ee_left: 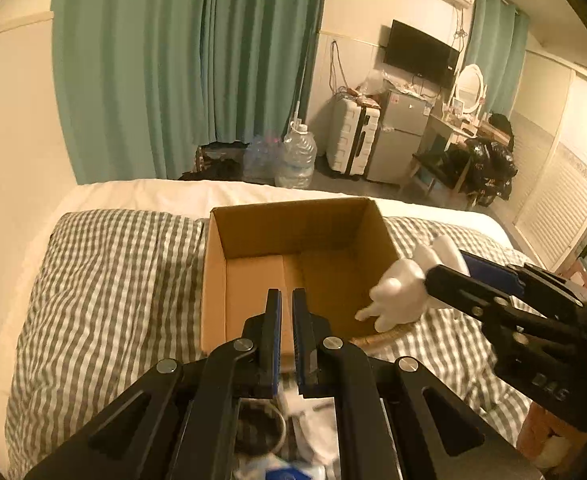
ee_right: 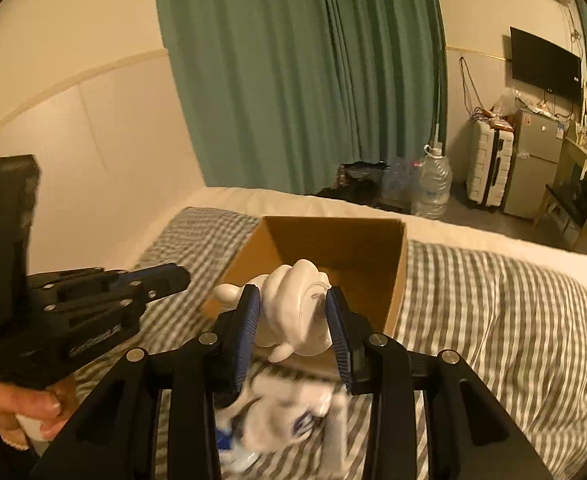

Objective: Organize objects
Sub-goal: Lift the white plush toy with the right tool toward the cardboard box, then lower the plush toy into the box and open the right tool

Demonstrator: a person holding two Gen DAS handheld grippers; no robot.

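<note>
An open cardboard box [ee_left: 253,280] stands on the striped bed; it also shows in the right wrist view [ee_right: 397,280]. My right gripper [ee_right: 293,332] is shut on a white figurine [ee_right: 297,312] and holds it over the box's near right corner. From the left wrist view the figurine [ee_left: 397,292] hangs at the box's right rim, held by the right gripper [ee_left: 449,276]. My left gripper [ee_left: 287,308] has its jaws nearly together with nothing between them, just before the box's near wall; it shows at the left in the right wrist view [ee_right: 165,276].
White and blue items [ee_right: 285,420] lie blurred on the striped bedcover [ee_right: 493,320] below the right gripper. More items and a ring [ee_left: 277,432] lie under the left gripper. A woven rim [ee_left: 385,334] peeks out by the box. Water bottles [ee_left: 299,156], suitcase and fridge stand beyond the bed.
</note>
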